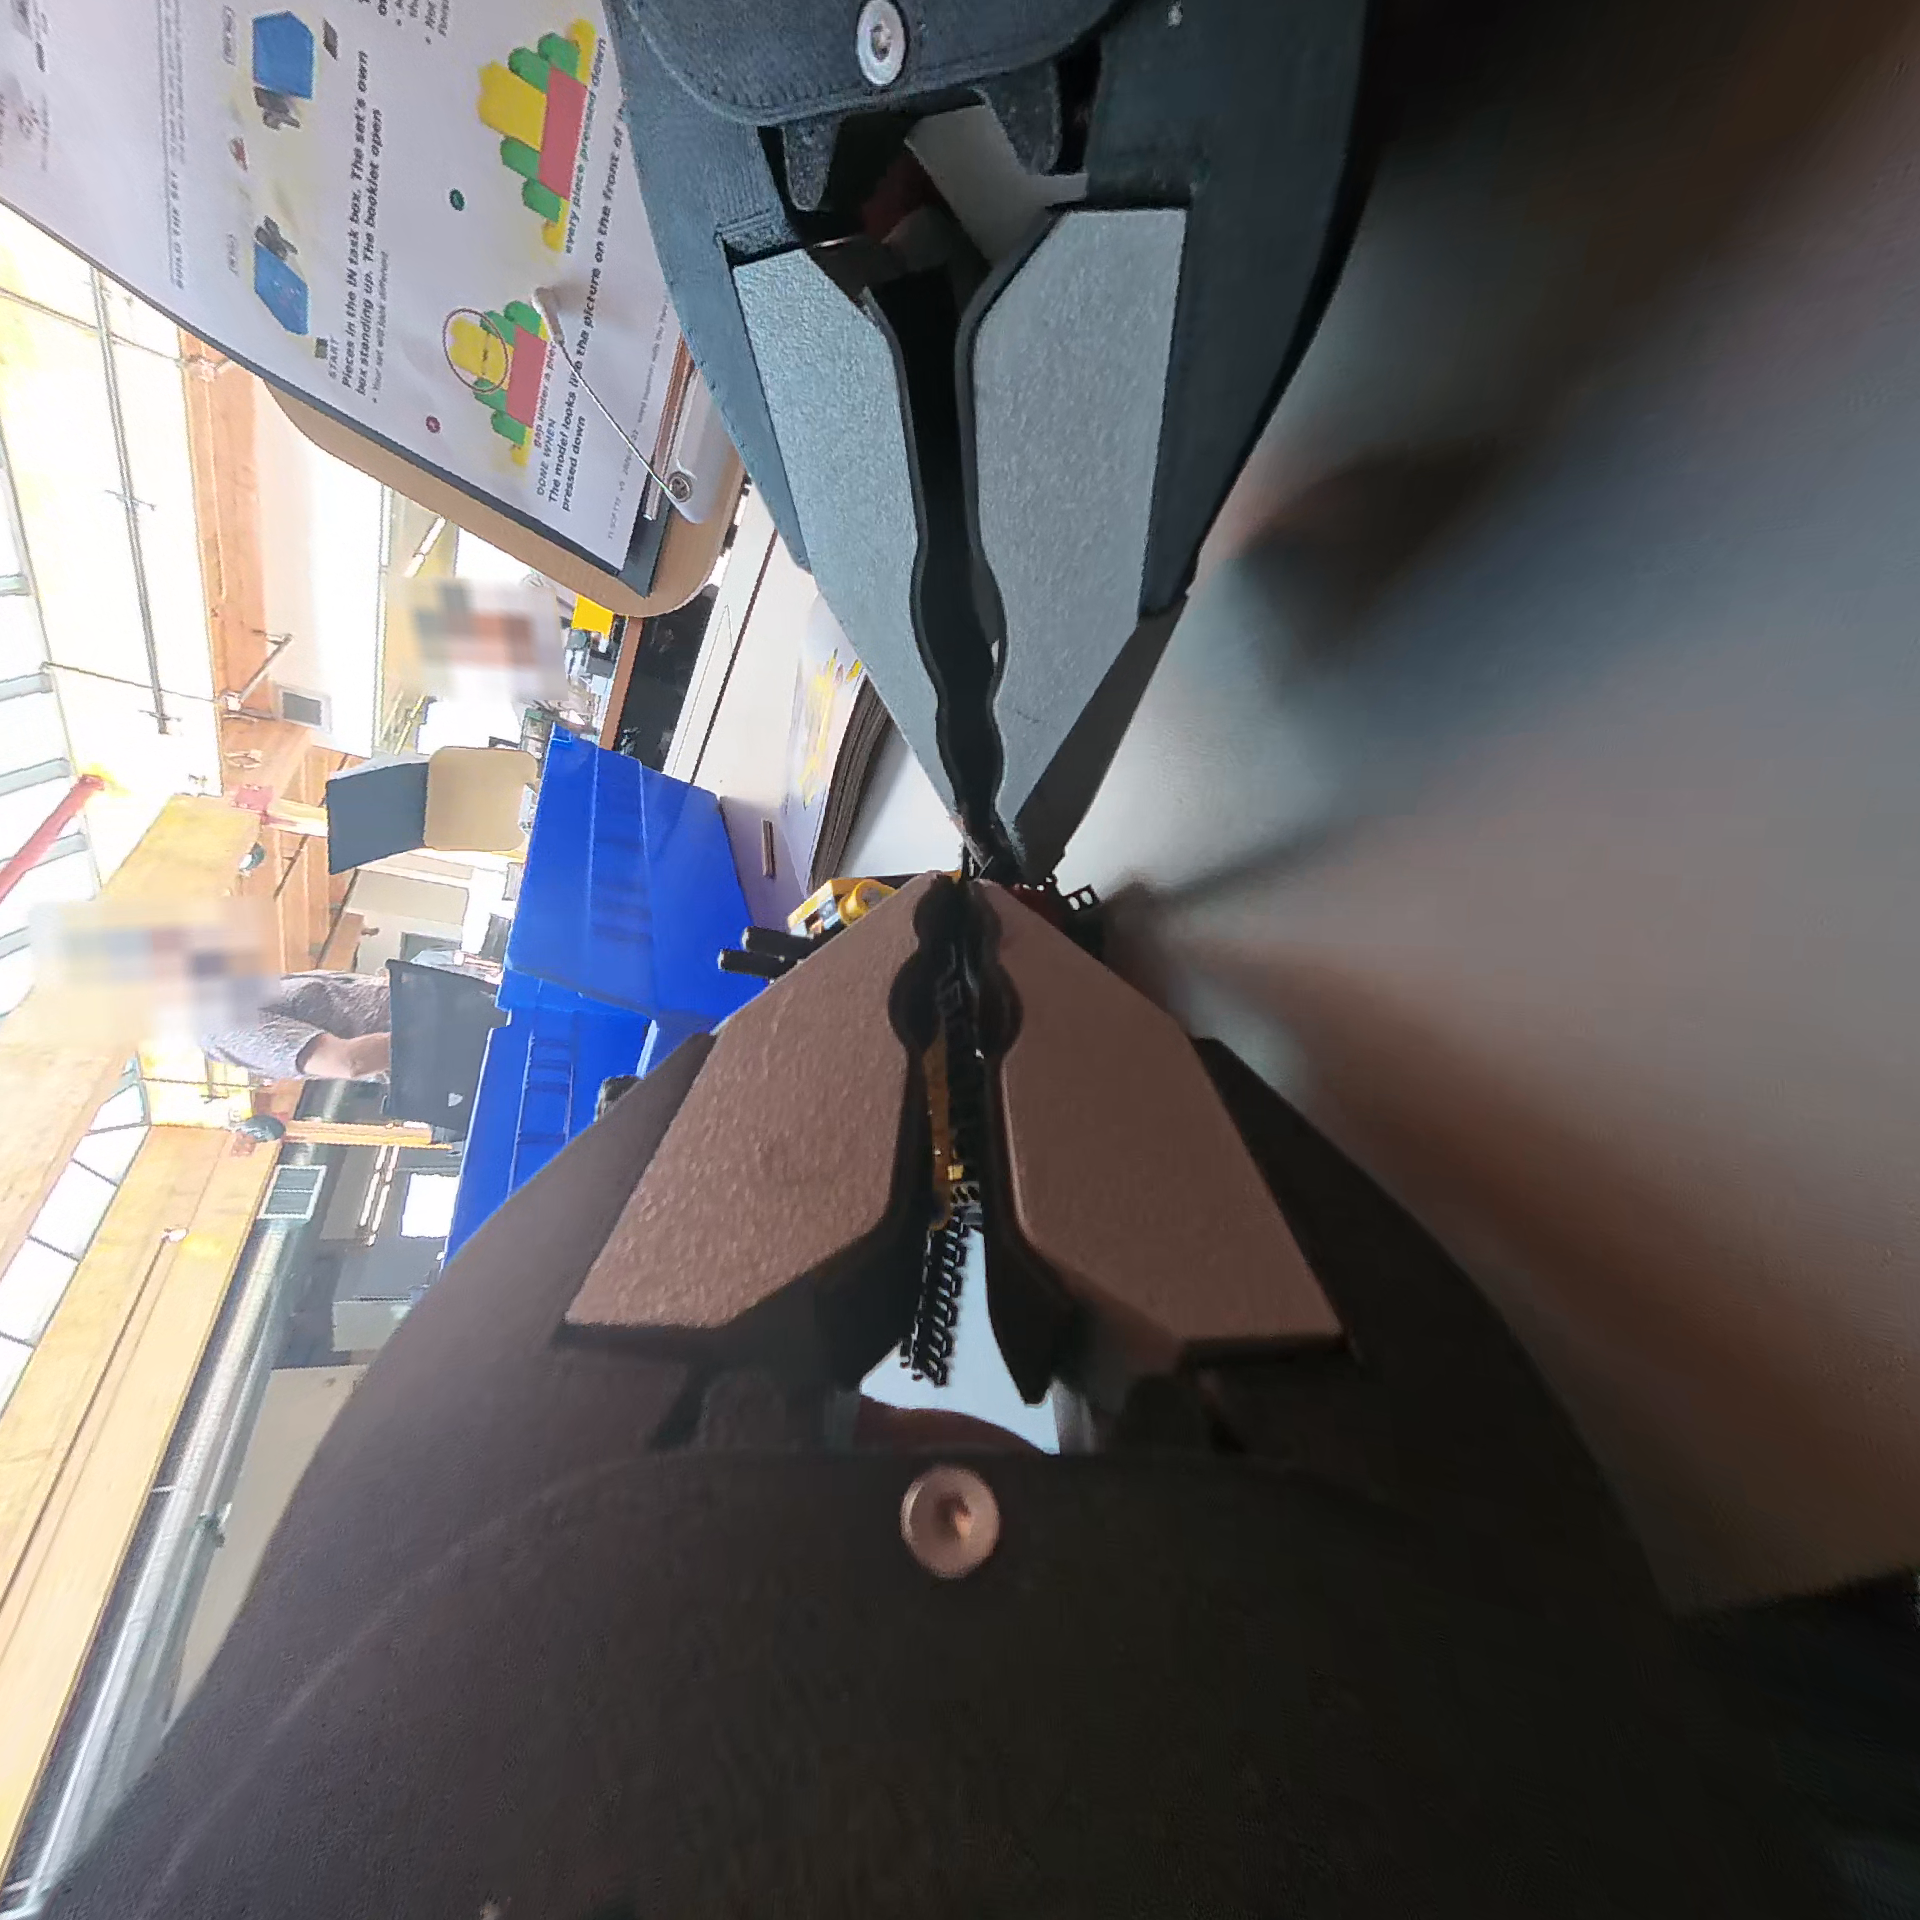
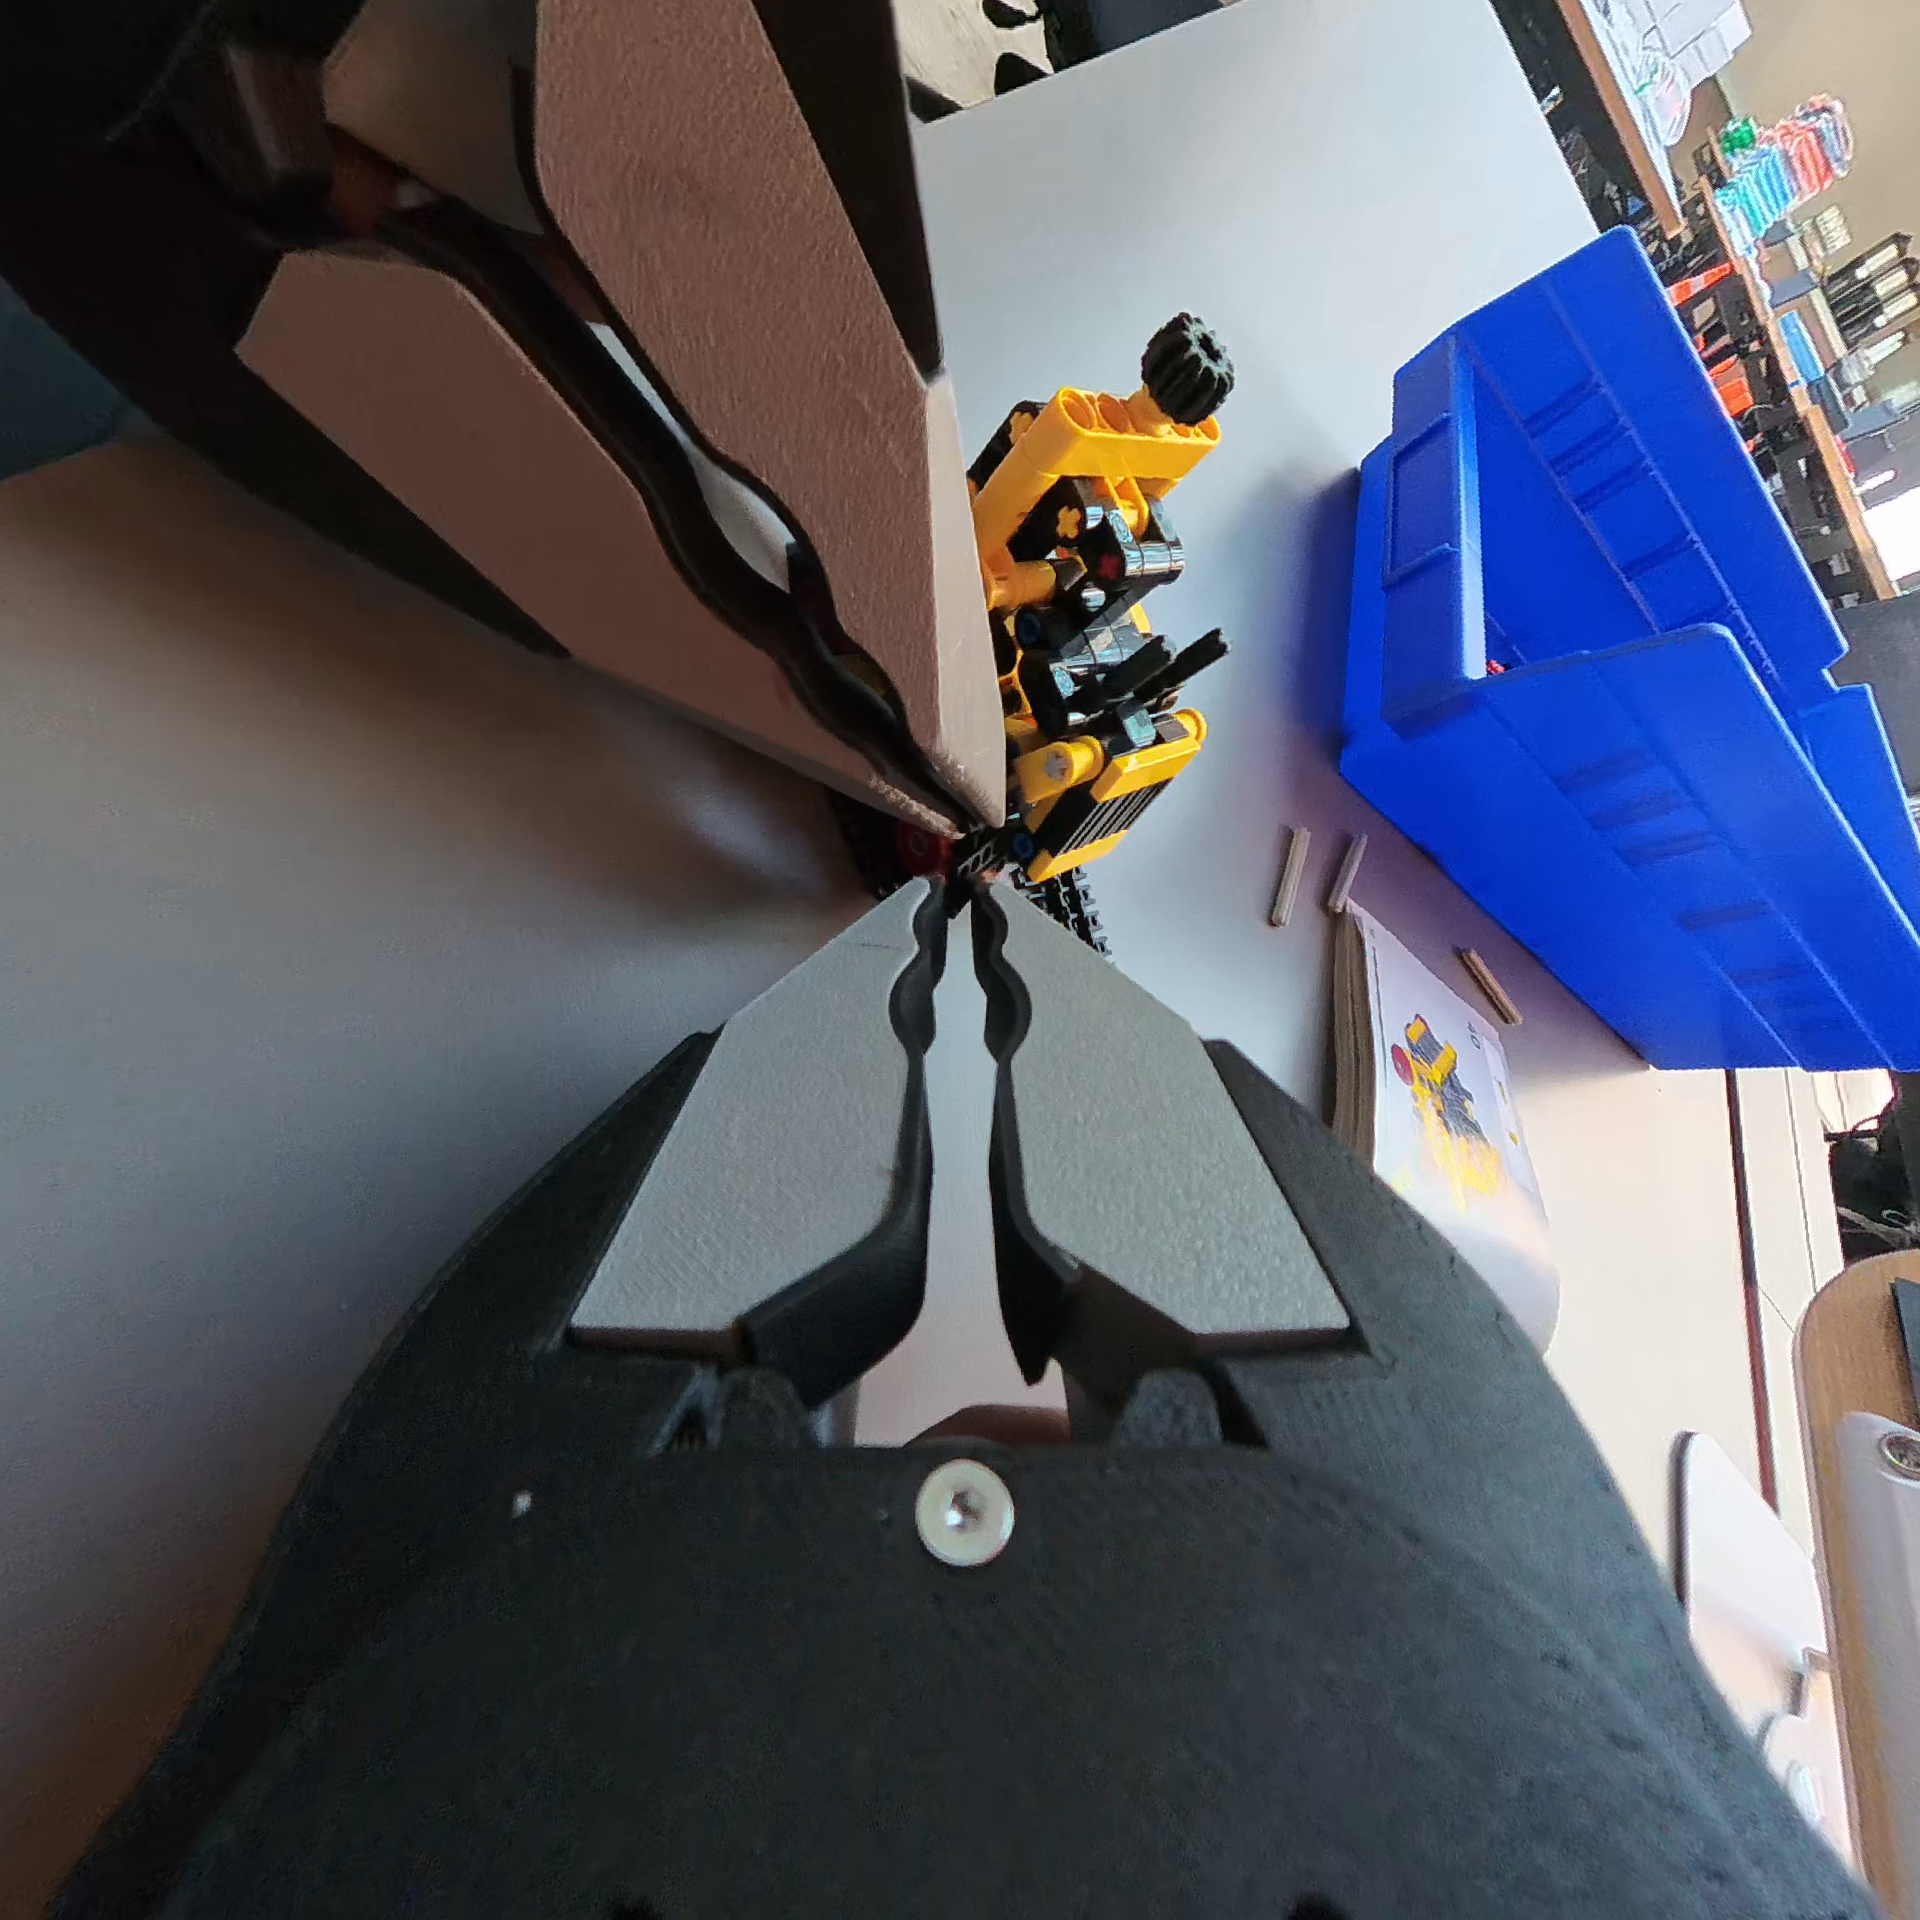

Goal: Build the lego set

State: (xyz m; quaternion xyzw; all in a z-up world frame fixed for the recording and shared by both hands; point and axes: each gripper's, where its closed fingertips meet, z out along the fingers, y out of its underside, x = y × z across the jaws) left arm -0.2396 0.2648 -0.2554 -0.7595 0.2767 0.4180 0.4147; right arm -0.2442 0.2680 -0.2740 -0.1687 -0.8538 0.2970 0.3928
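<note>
The left tongs and the right tongs meet tip to tip over the white bench, both nearly closed. In the left wrist view a black toothed track with some yellow parts runs between the left fingers, so the left tongs seem clamped on it. The right tongs are pressed almost together at the tips, on a small black piece at the foot of the model, as far as I can tell. The lego model, a yellow and black vehicle with a black gear on its top beam, stands on the bench just behind the two tips, and a red wheel hub shows beside it. I judge the build well advanced: the body is together, and the track is the part now being fitted. The open instruction booklet lies near the blue bins, with a few small wooden sticks beside it. What pieces remain in the bins I cannot see.
</note>
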